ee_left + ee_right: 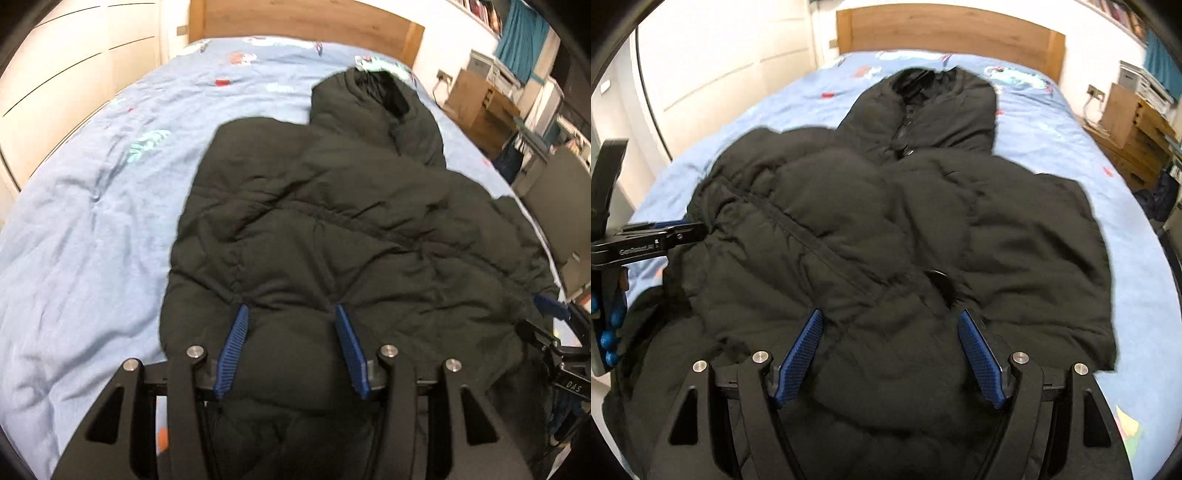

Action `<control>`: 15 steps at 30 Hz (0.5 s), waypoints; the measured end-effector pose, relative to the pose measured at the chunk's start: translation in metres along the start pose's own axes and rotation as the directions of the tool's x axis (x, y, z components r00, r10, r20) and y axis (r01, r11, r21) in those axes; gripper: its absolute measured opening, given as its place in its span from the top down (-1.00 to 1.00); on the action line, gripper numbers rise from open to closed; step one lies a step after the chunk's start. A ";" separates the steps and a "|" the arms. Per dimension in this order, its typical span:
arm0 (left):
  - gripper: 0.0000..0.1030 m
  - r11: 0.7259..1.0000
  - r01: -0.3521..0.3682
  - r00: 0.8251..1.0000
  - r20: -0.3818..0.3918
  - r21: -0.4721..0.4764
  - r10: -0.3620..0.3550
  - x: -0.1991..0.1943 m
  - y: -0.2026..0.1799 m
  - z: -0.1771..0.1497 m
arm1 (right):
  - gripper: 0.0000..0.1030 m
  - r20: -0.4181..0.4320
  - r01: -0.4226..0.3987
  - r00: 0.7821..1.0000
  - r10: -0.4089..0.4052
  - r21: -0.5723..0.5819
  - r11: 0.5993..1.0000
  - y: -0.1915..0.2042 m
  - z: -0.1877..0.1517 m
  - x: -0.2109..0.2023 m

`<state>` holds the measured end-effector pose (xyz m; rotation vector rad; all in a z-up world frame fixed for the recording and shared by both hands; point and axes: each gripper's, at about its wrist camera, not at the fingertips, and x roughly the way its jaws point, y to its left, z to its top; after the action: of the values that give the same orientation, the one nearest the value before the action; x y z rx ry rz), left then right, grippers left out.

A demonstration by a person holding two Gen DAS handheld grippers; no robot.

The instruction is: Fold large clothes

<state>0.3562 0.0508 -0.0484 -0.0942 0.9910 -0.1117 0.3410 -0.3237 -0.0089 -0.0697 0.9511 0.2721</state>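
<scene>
A large black puffer jacket (332, 229) with a hood lies spread on the blue bed sheet (92, 221); it also shows in the right wrist view (886, 221). My left gripper (291, 314) is open, its blue pads astride a bulge of jacket fabric at the near hem. My right gripper (890, 317) is open, its pads either side of the puffy hem fabric. The right gripper shows at the right edge of the left wrist view (550, 306). The left gripper shows at the left edge of the right wrist view (676, 229), by the jacket's left side.
A wooden headboard (953, 29) stands at the far end of the bed. White cupboards (74, 55) line the left. A wooden cabinet (1134, 122) and cluttered shelves stand to the right of the bed.
</scene>
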 end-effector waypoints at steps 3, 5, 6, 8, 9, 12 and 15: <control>0.07 0.999 -0.038 0.997 -0.062 0.014 0.039 0.003 -0.002 -0.011 | -0.44 -0.030 0.046 0.999 -0.046 0.031 0.998 -0.013 -0.012 -0.004; 0.07 0.999 -0.047 0.997 -0.053 0.026 0.048 -0.005 -0.004 -0.013 | -0.44 -0.065 0.088 0.994 -0.086 0.025 0.996 -0.019 -0.019 -0.004; 0.07 0.999 -0.040 0.998 -0.042 0.023 0.041 -0.015 -0.003 -0.011 | -0.44 -0.069 0.086 0.994 -0.083 0.041 0.995 -0.024 -0.022 -0.009; 0.07 0.999 -0.029 0.999 -0.017 0.033 0.030 -0.032 -0.001 -0.003 | -0.44 -0.052 0.080 0.996 -0.076 0.068 0.995 -0.034 -0.022 -0.023; 0.07 0.999 -0.030 1.000 -0.003 0.044 0.030 -0.040 0.001 0.004 | -0.44 -0.038 0.083 0.996 -0.081 0.073 0.994 -0.040 -0.019 -0.032; 0.07 0.997 -0.046 0.999 0.021 0.064 0.045 -0.062 0.010 0.025 | -0.44 0.012 0.082 0.996 -0.083 0.095 0.992 -0.062 0.000 -0.057; 0.07 0.995 -0.054 0.998 0.048 0.087 0.050 -0.086 0.021 0.062 | -0.46 0.051 0.091 0.994 -0.097 0.095 0.991 -0.078 0.028 -0.076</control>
<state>0.3624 0.0856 0.0539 0.0095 0.9408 -0.1049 0.3423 -0.4090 0.0642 -0.0220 0.9018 0.1421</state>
